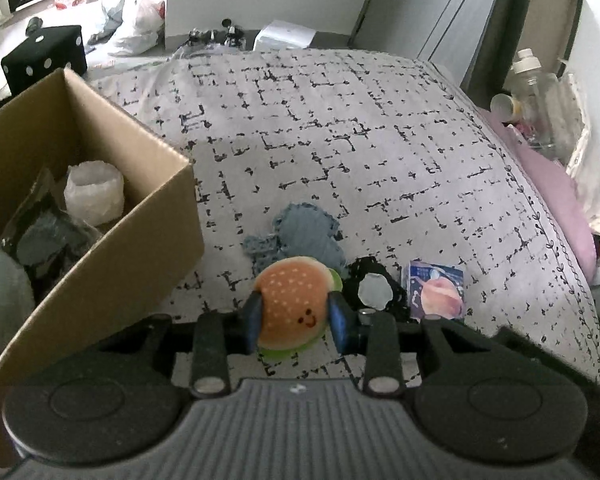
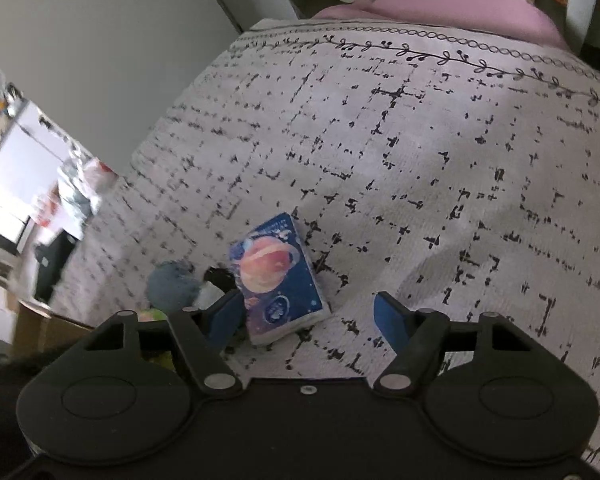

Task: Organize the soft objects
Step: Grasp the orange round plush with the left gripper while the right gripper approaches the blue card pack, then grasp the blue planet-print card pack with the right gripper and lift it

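Observation:
My left gripper (image 1: 296, 316) is shut on a plush hamburger toy (image 1: 294, 304) with a smiling face, held just above the bedspread. Behind it lie a blue denim cloth (image 1: 304, 236), a black lacy cloth with a pale disc (image 1: 374, 290), and a blue tissue pack with a planet print (image 1: 436, 292). My right gripper (image 2: 312, 316) is open, its blue fingers on either side of the tissue pack (image 2: 276, 276), which lies on the bed nearer the left finger. The denim cloth (image 2: 172, 284) shows to the left.
An open cardboard box (image 1: 112, 264) stands on the left of the bed (image 1: 340, 132), holding a white roll (image 1: 94, 192) and dark wrapped items. A black dice cushion (image 1: 46, 56) sits behind. A pink pillow (image 1: 556, 196) and bottles (image 1: 536, 92) lie right.

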### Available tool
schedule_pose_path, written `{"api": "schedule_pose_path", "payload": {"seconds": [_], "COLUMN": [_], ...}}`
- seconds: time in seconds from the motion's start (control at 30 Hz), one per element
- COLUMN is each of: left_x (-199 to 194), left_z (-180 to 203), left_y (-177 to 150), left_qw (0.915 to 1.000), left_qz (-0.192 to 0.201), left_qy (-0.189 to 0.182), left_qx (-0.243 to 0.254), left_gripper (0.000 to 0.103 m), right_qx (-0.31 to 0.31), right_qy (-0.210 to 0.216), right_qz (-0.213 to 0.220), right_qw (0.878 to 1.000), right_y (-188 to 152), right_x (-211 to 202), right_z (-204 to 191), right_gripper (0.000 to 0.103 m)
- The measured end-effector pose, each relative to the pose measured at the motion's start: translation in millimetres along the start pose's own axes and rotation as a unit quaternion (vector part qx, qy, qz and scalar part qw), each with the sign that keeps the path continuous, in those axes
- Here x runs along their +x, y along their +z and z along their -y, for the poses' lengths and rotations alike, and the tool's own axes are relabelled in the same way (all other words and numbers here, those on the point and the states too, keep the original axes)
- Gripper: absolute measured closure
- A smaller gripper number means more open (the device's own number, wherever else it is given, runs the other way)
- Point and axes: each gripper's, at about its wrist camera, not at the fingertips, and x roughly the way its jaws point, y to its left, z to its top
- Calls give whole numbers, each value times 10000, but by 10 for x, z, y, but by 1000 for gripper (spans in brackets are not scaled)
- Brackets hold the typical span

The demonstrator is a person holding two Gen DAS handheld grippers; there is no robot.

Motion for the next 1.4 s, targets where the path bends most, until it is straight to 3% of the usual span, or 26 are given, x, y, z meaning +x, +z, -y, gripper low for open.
{"api": "schedule_pose_path", "payload": {"seconds": [0.23,0.37,0.5,0.6,1.0,1.13,1.33,1.4], "left_x": [16,-19,-62,-132,-487,-530,-517,-517], "left_z": [37,71,58,40,-61,-100,-147,-157], "left_y": [109,141,152,156,142,100,34,30], "left_qw": [9998,9997,9996,9996,9988,9986,9988,9987], "left_qz": [-158,-142,-196,-131,132,132,40,35], "left_qy": [-125,-148,-180,-219,-429,-463,-476,-484], "left_qx": [54,113,128,152,199,200,141,150], "left_gripper": [70,70,70,70,70,70,70,70], "right_qx": [-189,-477,-140,24,93,141,494,703], "right_qy": [-69,-105,180,315,552,525,451,490], "right_qz": [54,107,203,346,276,-46,-399,-426], "right_qw": [9998,9987,9995,9989,9981,9985,9970,9954], "right_y": [1,-31,14,48,-17,-84,-118,-119], "right_x": [114,136,14,-94,-436,-416,-202,-137], "right_z": [-142,-215,-118,-70,-58,-32,41,78], "right_gripper": [36,54,82,86,87,86,72,58]}}
